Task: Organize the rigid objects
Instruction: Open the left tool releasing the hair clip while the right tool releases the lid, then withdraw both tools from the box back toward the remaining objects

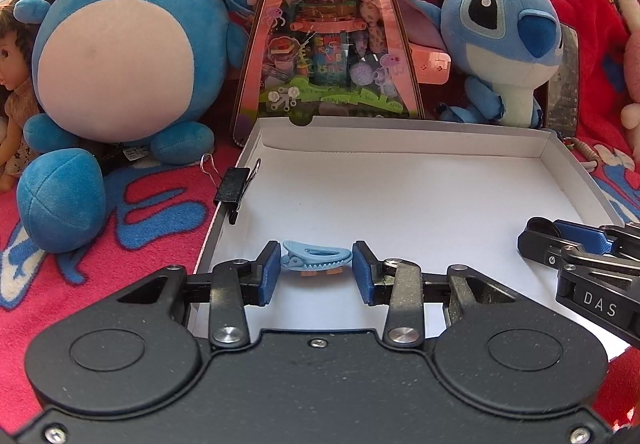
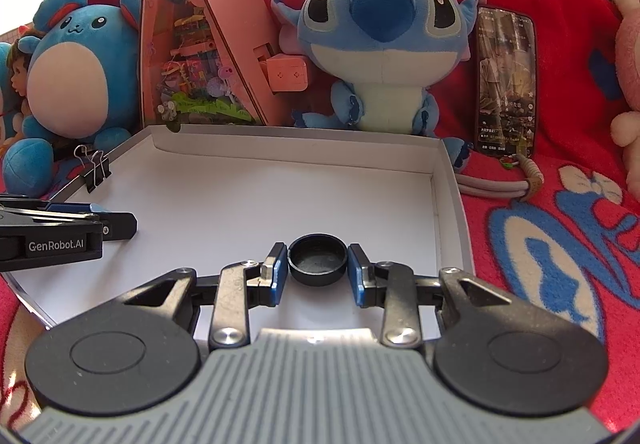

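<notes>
The left gripper (image 1: 316, 271) is clamped on a light blue hair clip (image 1: 316, 262) over the white box (image 1: 400, 195); the right gripper (image 2: 318, 271) grasps a black cap (image 2: 318, 259) over the same box; at ten o'clock a binder clip (image 1: 234, 187) grips the box's rim; beyond sit blue plush toys (image 1: 116, 55)

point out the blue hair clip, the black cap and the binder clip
blue hair clip (image 1: 316, 259), left wrist view, toothed middle
black cap (image 2: 318, 259), right wrist view, inside bottom
binder clip (image 1: 232, 187), left wrist view, black body on the box wall
</notes>
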### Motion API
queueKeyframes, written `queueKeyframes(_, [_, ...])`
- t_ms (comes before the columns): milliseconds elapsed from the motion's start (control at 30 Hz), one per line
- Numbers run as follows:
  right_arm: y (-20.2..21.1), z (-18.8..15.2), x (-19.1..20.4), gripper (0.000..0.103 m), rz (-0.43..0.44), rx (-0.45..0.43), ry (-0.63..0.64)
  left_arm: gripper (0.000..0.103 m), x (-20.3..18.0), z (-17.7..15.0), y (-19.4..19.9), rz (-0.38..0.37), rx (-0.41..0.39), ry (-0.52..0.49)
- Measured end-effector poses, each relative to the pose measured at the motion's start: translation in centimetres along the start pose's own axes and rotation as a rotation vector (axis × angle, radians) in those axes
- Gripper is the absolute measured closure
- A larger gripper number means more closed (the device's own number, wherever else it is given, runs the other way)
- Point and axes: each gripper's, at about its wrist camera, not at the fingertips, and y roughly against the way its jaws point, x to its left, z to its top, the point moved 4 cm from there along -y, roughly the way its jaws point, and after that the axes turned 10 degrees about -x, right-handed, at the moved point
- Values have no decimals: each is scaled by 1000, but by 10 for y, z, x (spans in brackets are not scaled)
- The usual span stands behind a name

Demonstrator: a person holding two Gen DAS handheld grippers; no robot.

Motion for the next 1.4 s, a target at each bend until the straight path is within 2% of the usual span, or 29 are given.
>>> queueKeyframes(133, [1,0,1,65,-3,-1,-6,65,0,0,2,-2,0,-3])
queueKeyframes(167, [2,0,1,63,-4,-2,-6,62,0,0,2,-1,0,-5])
queueKeyframes(267, [3,0,1,46,2,-4,-15,54,-1,0,4,8,-6,-17])
queueKeyframes(400, [11,2,2,38,16,-22,-30,38,-1,5,16,8,-43,-27])
queueKeyframes(600, [33,7,5,30,44,-54,-16,24,3,12,37,-22,-60,-22])
queueKeyframes(933, [80,8,20,20,96,-113,34,17,12,8,89,-80,-100,-9])
queueKeyframes(1233, [122,3,35,15,132,-155,62,15,19,-22,140,-127,-113,57])
queueKeyframes(1400, [140,-5,35,14,135,-161,46,14,22,-34,162,-124,-128,66])
